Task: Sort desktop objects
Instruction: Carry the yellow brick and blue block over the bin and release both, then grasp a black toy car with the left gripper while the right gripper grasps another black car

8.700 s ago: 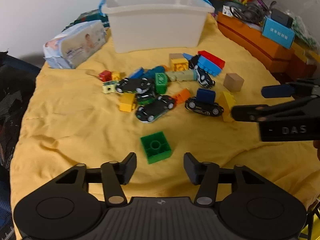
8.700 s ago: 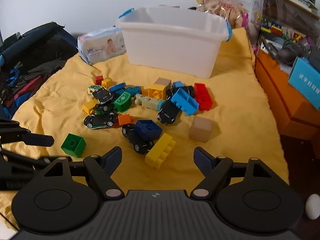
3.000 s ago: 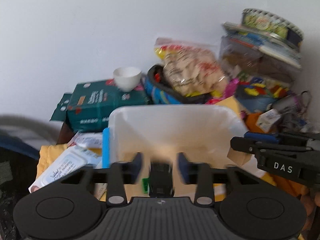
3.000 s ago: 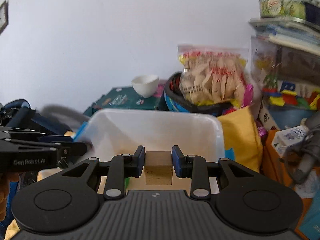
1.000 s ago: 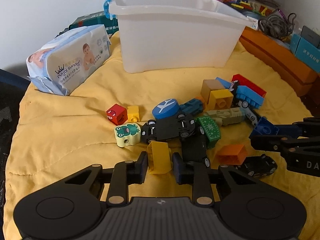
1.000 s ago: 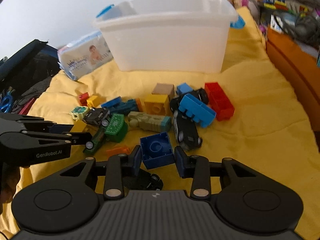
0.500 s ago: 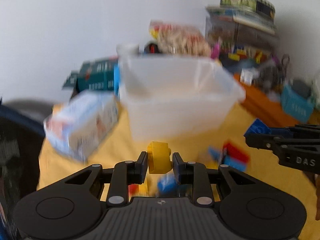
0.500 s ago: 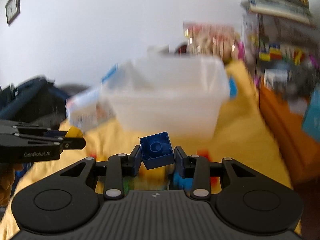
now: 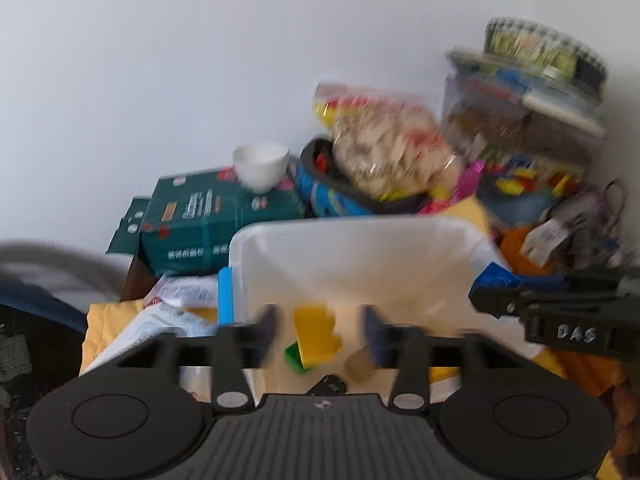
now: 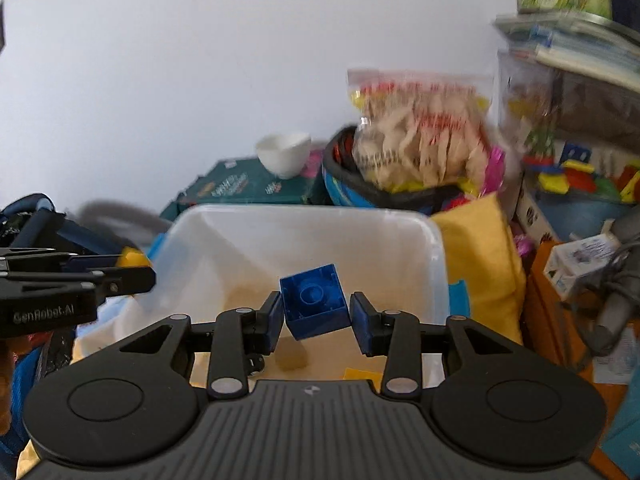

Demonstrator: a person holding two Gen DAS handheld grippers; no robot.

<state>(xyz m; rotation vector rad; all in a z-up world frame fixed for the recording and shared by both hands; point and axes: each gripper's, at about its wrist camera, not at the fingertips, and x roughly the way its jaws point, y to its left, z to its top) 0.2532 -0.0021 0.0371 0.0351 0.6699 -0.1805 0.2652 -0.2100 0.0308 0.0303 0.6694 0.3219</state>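
Both grippers' fingers opening over the bin (image 10: 304, 216): yellow brick (image 9: 316, 334) loose, blue brick (image 10: 314, 306) seemingly freed, blurred.

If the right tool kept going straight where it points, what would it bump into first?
Probably the inside of the translucent white plastic bin, past the blue toy brick between the right tool's opening jaws; depth is unclear.

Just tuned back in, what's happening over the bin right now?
A person is sorting toys into the white plastic bin with a claw in each hand. Both are over the bin. The left claw is opening, and the yellow brick sits loose between its fingers, dropping in. The right claw is opening too, with the blue brick tilted between its fingers. A green brick, a wooden block and a black toy car already lie inside.
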